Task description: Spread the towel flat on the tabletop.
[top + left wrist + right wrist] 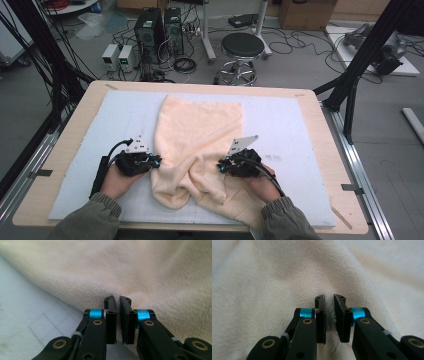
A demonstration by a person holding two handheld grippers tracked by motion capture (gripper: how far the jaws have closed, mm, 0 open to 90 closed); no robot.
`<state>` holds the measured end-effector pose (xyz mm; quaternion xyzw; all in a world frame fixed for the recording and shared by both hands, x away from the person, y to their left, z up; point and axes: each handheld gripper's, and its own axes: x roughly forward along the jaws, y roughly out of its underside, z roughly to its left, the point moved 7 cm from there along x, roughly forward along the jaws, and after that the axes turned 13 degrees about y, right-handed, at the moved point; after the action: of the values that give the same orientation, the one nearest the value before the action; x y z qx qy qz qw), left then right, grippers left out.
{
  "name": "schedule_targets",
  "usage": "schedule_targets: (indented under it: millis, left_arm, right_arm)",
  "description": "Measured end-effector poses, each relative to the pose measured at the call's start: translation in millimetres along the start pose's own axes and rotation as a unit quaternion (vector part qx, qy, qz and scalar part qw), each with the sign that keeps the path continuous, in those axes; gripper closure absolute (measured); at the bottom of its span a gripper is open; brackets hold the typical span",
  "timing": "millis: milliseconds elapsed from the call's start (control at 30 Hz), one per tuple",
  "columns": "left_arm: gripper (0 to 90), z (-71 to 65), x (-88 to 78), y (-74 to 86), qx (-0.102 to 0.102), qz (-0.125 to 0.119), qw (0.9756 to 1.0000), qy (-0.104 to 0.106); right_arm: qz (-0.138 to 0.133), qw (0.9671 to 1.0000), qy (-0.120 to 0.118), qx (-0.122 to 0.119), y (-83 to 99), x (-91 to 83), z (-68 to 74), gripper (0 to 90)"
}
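A cream fleece towel [200, 130] lies rumpled on the pale mat [280, 125], flat at its far end and bunched into folds near the front. My left gripper [156, 162] sits at the towel's left edge; in the left gripper view [117, 298] its jaws stand nearly together with a pinch of the towel [150, 277] between them. My right gripper [220, 166] rests on the towel's right front fold. The right gripper view [329, 298] has the jaws closed on a ridge of towel [287, 277].
The mat covers most of a wooden table [327, 150]. Bare mat lies left [100, 130] and right of the towel. On the floor behind the table stand a black stool [242, 50] and computer towers [149, 30] among cables. Black frame posts [367, 45] rise at both sides.
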<state>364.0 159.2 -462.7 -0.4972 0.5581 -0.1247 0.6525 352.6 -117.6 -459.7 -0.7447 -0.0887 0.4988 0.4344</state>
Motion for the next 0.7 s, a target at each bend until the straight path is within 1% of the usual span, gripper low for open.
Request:
schedule_targets:
  millis: [67, 100, 133, 167, 200, 233, 267, 300, 333, 367, 400, 433, 467, 500, 533, 567, 600, 633, 700]
  left_arm:
    - [84.4, 4.8, -3.9, -12.7, -0.004, -0.024, 0.9996, -0.012]
    - [84.5, 8.1, -5.5, -20.8, -0.004, -0.036, 0.9991, -0.023]
    - [84.5, 11.5, -6.3, -28.6, -0.007, -0.046, 0.9985, -0.028]
    - [84.4, 16.2, -5.6, -38.0, -0.014, -0.058, 0.9976, -0.034]
    - [84.4, 19.4, -4.1, -43.1, -0.018, -0.064, 0.9970, -0.039]
    - [84.4, 26.1, -0.9, -49.8, -0.019, -0.063, 0.9966, -0.048]
    - [84.2, 29.9, 2.5, -53.4, -0.022, -0.067, 0.9961, -0.053]
    - [83.8, 34.4, 7.3, -56.3, -0.031, -0.067, 0.9959, -0.052]
    - [82.6, 37.6, 12.6, -58.2, -0.036, -0.065, 0.9959, -0.051]
    - [79.2, 38.9, 18.1, -60.0, -0.043, -0.068, 0.9951, -0.056]
    - [73.7, 38.3, 20.2, -60.2, -0.042, -0.063, 0.9956, -0.055]
    - [68.8, 36.7, 21.0, -60.2, -0.040, -0.060, 0.9961, -0.052]
    - [65.4, 33.9, 21.1, -59.7, -0.033, -0.055, 0.9967, -0.050]
    - [62.5, 31.0, 20.0, -58.6, -0.025, -0.045, 0.9975, -0.048]
    - [58.9, 27.7, 16.6, -57.5, -0.020, -0.040, 0.9978, -0.049]
    - [56.6, 24.2, 13.3, -57.3, -0.018, -0.049, 0.9977, -0.044]
    - [55.5, 20.9, 9.0, -56.1, -0.013, -0.052, 0.9977, -0.042]
    - [54.9, 18.1, 4.9, -54.4, -0.007, -0.051, 0.9978, -0.041]
    - [52.9, 10.5, -2.9, -50.1, -0.002, -0.053, 0.9981, -0.032]
  right_arm:
    - [-0.005, 0.9999, 0.010, 0.000, -4.6, -8.3, -7.0, 80.9]
    - [-0.009, 0.9998, 0.015, 0.002, -7.2, -12.4, -12.4, 80.9]
    - [-0.012, 0.9996, 0.025, 0.004, -8.5, -16.6, -18.4, 80.9]
    - [-0.013, 0.9993, 0.032, 0.012, -9.0, -20.4, -25.0, 80.9]
    - [-0.013, 0.9987, 0.042, 0.024, -8.5, -24.3, -34.6, 80.9]
    - [-0.012, 0.9983, 0.049, 0.029, -7.3, -25.8, -41.0, 80.9]
    - [-0.007, 0.9971, 0.064, 0.040, -3.7, -27.1, -53.2, 80.9]
    - [-0.005, 0.9961, 0.071, 0.052, -1.2, -27.2, -60.6, 80.7]
    - [-0.004, 0.9945, 0.076, 0.073, 2.8, -26.0, -70.0, 80.3]
    - [0.003, 0.9929, 0.077, 0.090, 8.0, -22.9, -77.2, 79.5]
    - [0.019, 0.9909, 0.079, 0.108, 14.8, -17.1, -83.5, 78.0]
    - [0.028, 0.9902, 0.073, 0.115, 18.9, -12.3, -85.2, 75.8]
    - [0.032, 0.9900, 0.074, 0.116, 20.9, -9.4, -86.0, 72.1]
    - [0.034, 0.9900, 0.075, 0.114, 21.8, -7.7, -86.1, 68.7]
    - [0.032, 0.9898, 0.078, 0.115, 20.9, -8.5, -85.4, 67.0]
    - [0.022, 0.9902, 0.080, 0.112, 18.6, -11.5, -84.9, 65.0]
    - [0.017, 0.9904, 0.083, 0.109, 16.7, -15.4, -84.2, 63.5]
    - [0.010, 0.9907, 0.086, 0.105, 15.0, -20.0, -82.9, 63.0]
    - [-0.001, 0.9918, 0.089, 0.092, 12.7, -30.2, -77.8, 61.0]
